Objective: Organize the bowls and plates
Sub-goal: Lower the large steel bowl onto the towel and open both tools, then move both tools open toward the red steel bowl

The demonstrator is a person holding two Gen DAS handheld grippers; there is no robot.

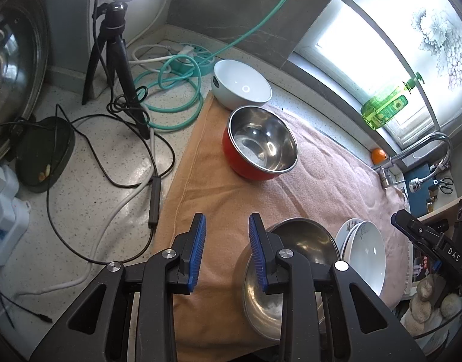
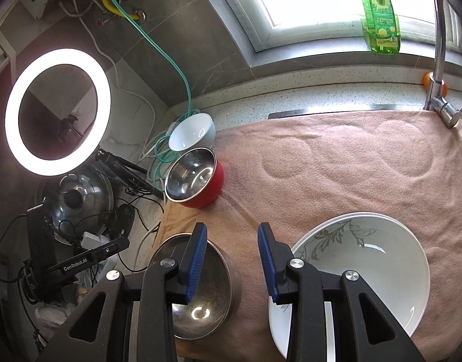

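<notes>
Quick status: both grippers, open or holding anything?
Left gripper: open, holding nothing.
Right gripper: open, holding nothing.

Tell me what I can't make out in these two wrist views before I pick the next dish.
- Steel bowl, left view: the gripper frame hides its near side; whether it is one bowl or a nested pair is unclear.
- White plates, right view: the right gripper covers the near rim; the stack count is unclear.
- White bowl, right view: the red bowl hides its base.
- Right gripper, left view: cut off by the frame edge.
</notes>
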